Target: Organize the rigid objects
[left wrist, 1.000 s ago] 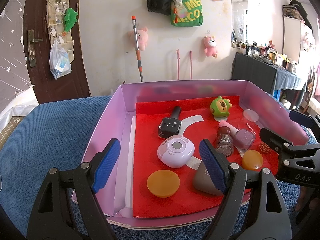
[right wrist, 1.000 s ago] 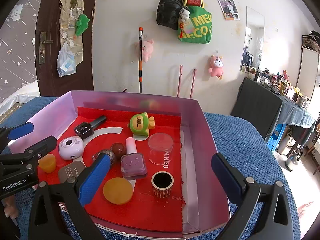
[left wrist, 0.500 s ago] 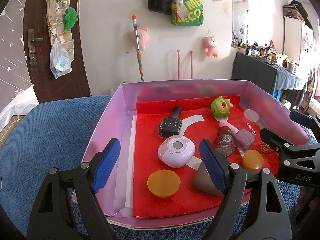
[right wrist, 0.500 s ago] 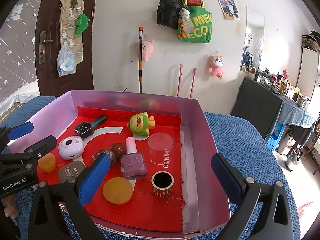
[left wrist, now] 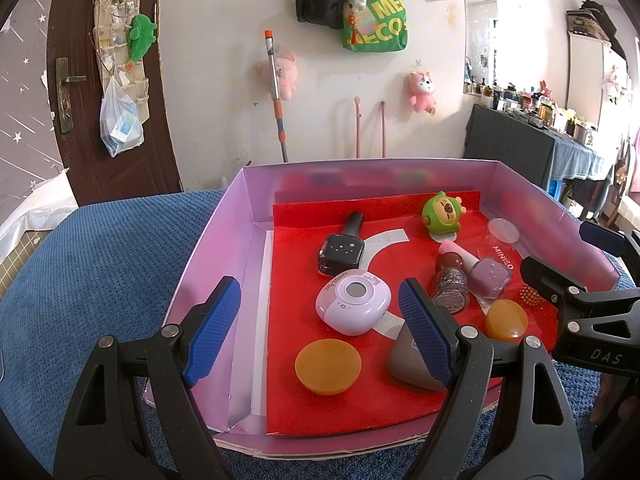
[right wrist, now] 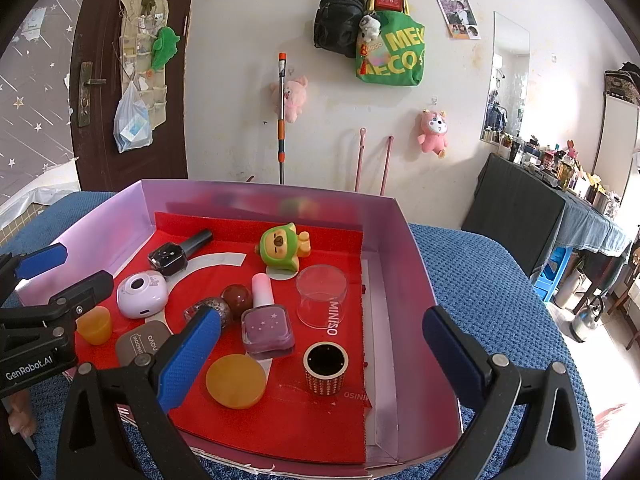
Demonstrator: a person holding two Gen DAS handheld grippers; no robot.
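Nail-polish bottles and small toys lay on a red liner inside a pink box (left wrist: 224,248). In the left wrist view, the left hand-held gripper (left wrist: 320,328) gaped empty over the box's near edge; a lilac toy camera (left wrist: 353,301), an orange disc (left wrist: 328,366) and a grey case (left wrist: 408,360) sat just ahead.

In the right wrist view, the right hand-held gripper (right wrist: 322,354) stood wide, empty, with a studded cup (right wrist: 325,368) and purple polish bottle (right wrist: 267,326) between its fingers.

3 polish bottles (right wrist: 267,322), 2 amber lids (right wrist: 236,380)
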